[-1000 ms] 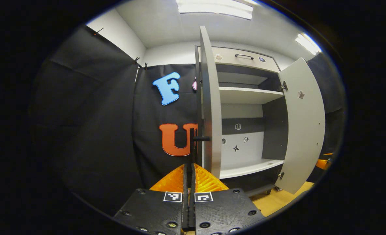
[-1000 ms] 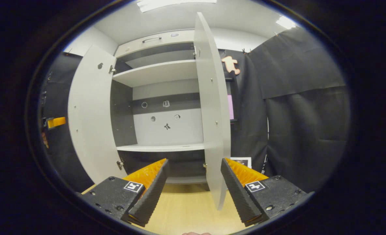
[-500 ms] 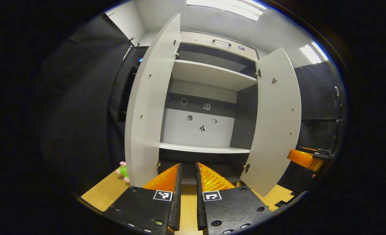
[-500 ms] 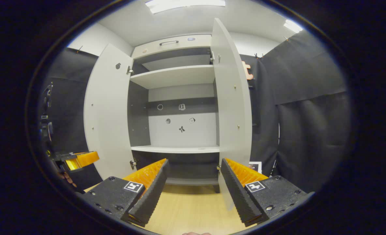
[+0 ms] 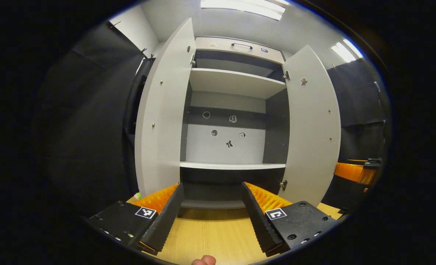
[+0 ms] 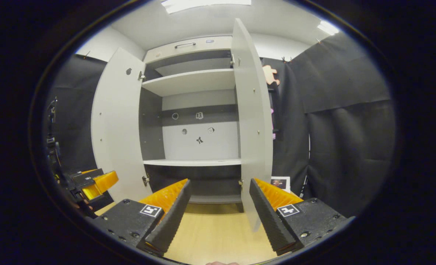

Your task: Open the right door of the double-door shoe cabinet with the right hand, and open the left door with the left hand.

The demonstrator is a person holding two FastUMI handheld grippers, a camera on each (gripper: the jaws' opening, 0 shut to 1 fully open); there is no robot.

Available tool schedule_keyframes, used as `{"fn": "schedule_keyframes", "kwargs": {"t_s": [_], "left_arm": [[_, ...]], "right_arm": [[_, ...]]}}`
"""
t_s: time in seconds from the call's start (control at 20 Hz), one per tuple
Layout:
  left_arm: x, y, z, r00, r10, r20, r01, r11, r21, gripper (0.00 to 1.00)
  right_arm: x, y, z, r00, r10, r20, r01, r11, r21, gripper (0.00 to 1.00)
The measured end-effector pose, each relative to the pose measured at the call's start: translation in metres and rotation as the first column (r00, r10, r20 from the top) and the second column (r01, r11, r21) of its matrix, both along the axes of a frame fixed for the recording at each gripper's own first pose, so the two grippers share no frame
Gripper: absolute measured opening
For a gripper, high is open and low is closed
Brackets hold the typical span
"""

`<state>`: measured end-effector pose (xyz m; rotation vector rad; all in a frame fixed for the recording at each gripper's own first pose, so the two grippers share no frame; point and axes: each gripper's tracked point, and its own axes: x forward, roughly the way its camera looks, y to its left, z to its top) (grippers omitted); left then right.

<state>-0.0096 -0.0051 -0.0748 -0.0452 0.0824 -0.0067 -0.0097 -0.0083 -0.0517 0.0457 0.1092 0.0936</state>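
Stands wide open on the wooden floor (image 5: 210,235): shoe cabinet (image 5: 236,40) with left door (image 5: 162,117) and right door (image 5: 312,129) both swung out, hinged at its 2 outer edges. Inside, 2 pale shelves, upper shelf (image 5: 232,82) and lower shelf (image 5: 232,166), bare, with small stickers (image 5: 229,143) on the back panel. Spread wide and gripping nothing, left gripper (image 5: 212,213), low before the cabinet's bottom edge, apart from both doors. Likewise spread wide and holding nothing, right gripper (image 6: 220,209), close by the right door's lower corner, touching or not cannot be told. Seen again from the right gripper view at the far left edge, beside the left door: left gripper's orange finger (image 6: 102,183).
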Motion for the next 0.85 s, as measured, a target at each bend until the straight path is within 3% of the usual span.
{"fn": "schedule_keyframes", "kwargs": {"t_s": [0.4, 0.85], "left_arm": [[0.001, 0.013, 0.025, 0.998, 0.039, 0.04, -0.039, 0.999, 0.009, 0.92], [0.009, -0.003, 0.037, 0.998, -0.013, 0.064, 0.01, 0.999, 0.038, 0.92]], "right_arm": [[0.007, 0.0, 0.018, 0.999, -0.009, 0.048, 0.009, 1.0, -0.001, 0.96], [0.007, 0.007, 0.024, 0.998, 0.0, 0.059, 0.0, 1.0, -0.005, 0.99]]}}
